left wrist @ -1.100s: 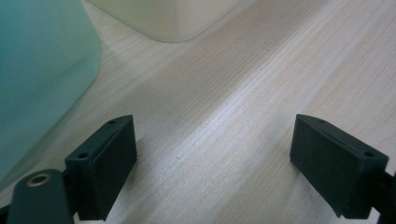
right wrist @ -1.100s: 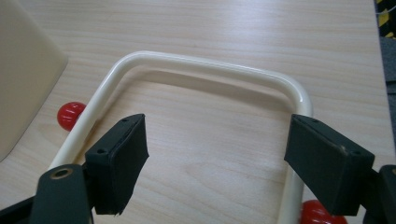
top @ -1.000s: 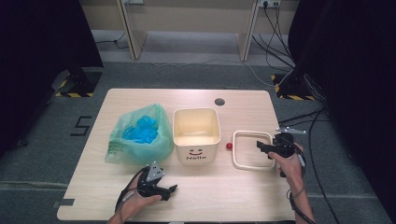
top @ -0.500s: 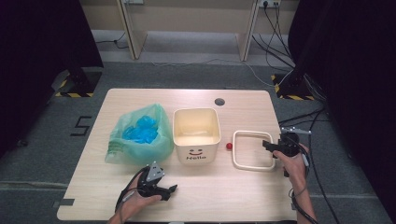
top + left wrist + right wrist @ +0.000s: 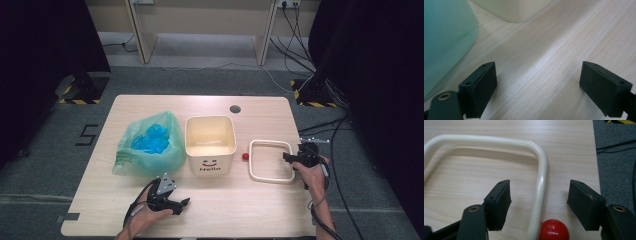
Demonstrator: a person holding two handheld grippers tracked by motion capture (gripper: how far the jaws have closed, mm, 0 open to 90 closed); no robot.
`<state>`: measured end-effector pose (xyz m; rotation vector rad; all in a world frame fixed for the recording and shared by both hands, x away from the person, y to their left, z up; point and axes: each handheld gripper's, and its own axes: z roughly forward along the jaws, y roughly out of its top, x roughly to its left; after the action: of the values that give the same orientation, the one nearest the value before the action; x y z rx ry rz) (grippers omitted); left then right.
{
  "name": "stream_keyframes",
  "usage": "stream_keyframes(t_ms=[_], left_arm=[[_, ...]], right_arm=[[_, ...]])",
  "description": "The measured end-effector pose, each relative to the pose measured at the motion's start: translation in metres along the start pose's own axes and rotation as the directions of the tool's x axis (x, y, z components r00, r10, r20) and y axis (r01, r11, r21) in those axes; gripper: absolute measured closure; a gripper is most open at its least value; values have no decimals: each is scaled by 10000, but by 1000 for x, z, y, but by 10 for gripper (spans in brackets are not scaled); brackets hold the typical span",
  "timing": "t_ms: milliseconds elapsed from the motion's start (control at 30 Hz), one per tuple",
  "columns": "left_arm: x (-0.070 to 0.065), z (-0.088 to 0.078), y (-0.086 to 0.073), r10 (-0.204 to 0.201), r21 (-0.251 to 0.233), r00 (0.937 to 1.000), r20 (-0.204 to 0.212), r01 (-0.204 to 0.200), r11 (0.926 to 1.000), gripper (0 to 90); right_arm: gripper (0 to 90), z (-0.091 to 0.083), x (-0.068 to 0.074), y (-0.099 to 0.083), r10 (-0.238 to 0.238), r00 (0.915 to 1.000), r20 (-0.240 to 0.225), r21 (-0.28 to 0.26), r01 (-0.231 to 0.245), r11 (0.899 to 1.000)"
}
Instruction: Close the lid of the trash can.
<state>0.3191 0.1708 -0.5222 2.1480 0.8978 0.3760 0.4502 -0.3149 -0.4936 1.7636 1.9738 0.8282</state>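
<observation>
Left gripper (image 5: 181, 204): held low in the left hand (image 5: 145, 212) at the near edge of the counter (image 5: 260, 210), jaws spread wide, nothing between them; cable loops back along the forearm.

Right gripper (image 5: 287, 157): held in the right hand (image 5: 312, 170) at the counter's right side, forearm entering from below, jaws parted and pointing leftward.

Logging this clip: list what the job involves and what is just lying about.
Job, probably: right tongs, open astride the cream ring; cream bin; green bag.
Lying about: red ball; left tongs, open over the table.
</observation>
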Motion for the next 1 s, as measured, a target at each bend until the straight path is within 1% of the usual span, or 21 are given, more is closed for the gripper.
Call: stream_keyframes(t_ms=[33, 67, 133, 167, 200, 233, 300, 333, 367, 467, 500, 533, 567, 600, 700, 833, 867, 900, 933, 967, 1000], left_arm=[[0, 0, 0, 1, 1, 10000, 0, -1, 10000, 135], [0, 0, 0, 2, 3, 10000, 0, -2, 10000, 134], [0, 0, 0, 0, 0, 10000, 1, 0, 10000, 134], [0, 0, 0, -1, 1, 10000, 1, 1, 10000, 134], [0, 0, 0, 0, 0, 10000, 0, 0, 10000, 134], [0, 0, 0, 0, -1, 10000, -1, 0, 10000, 134], [0, 0, 0, -2, -1, 10000, 0, 2, 10000, 134], [0, 0, 0, 0, 1, 10000, 0, 0, 10000, 134], [0, 0, 0, 0, 1, 10000, 0, 0, 10000, 134], [0, 0, 0, 0, 1, 10000, -2, 0, 10000, 134], [0, 0, 0, 0, 1, 10000, -2, 0, 10000, 134], [0, 0, 0, 3, 1, 10000, -3, -3, 10000, 134], [0, 0, 0, 3, 1, 10000, -3, -3, 10000, 134], [0, 0, 0, -4, 0, 10000, -10, 4, 10000, 134], [0, 0, 0, -9, -2, 10000, -12, 9, 10000, 134], [0, 0, 0, -11, 1, 10000, -15, 11, 10000, 134], [0, 0, 0, -13, 1, 10000, -15, 13, 10000, 134], [0, 0, 0, -13, -1, 10000, -16, 13, 10000, 134], [0, 0, 0, -19, -1, 10000, -19, 19, 10000, 134], [0, 0, 0, -23, -1, 10000, -26, 23, 10000, 134], [0, 0, 0, -26, 0, 10000, -27, 26, 10000, 134]], right_arm=[[385, 4, 0, 1, -170, 9998, 125, 56, 169, 9998], [392, 5, 1, 1, -143, 9998, 152, 82, 142, 9999], [402, 6, 2, 2, -237, 9996, 164, 9, 237, 9997], [421, 7, 2, 2, -237, 9996, 162, -4, 237, 9997], [460, 8, 3, 3, -217, 9995, 238, -33, 218, 9998], [496, 9, 4, 4, -356, 9983, 459, -43, 358, 9993], [553, 11, 6, 5, -831, 9933, 801, -77, 840, 9964], [587, 12, 8, 5, -754, 9930, 904, -99, 766, 9970], [628, 12, 9, 5, -773, 9926, 936, -133, 789, 9968], [730, 12, 13, 4, -795, 9927, 911, -183, 815, 9965], [730, 12, 13, 4, -795, 9927, 911, -183, 815, 9965], [761, 13, 16, 3, -791, 9925, 931, -274, 820, 9963], [761, 13, 16, 3, -791, 9925, 931, -274, 820, 9963], [790, 13, 17, 3, -711, 9932, 918, -300, 741, 9968], [804, 14, 20, 3, -725, 9933, 905, -321, 756, 9966], [805, 14, 20, 3, -619, 9947, 824, -352, 650, 9973], [804, 13, 20, 3, -558, 9952, 805, -401, 592, 9974], [804, 11, 19, 3, -441, 9967, 689, -484, 475, 9977], [804, 11, 19, 3, -441, 9967, 689, -484, 475, 9977], [803, 9, 18, 4, -418, 9974, 593, -590, 453, 9972], [802, 7, 18, 5, -289, 9982, 529, -662, 324, 9973]])
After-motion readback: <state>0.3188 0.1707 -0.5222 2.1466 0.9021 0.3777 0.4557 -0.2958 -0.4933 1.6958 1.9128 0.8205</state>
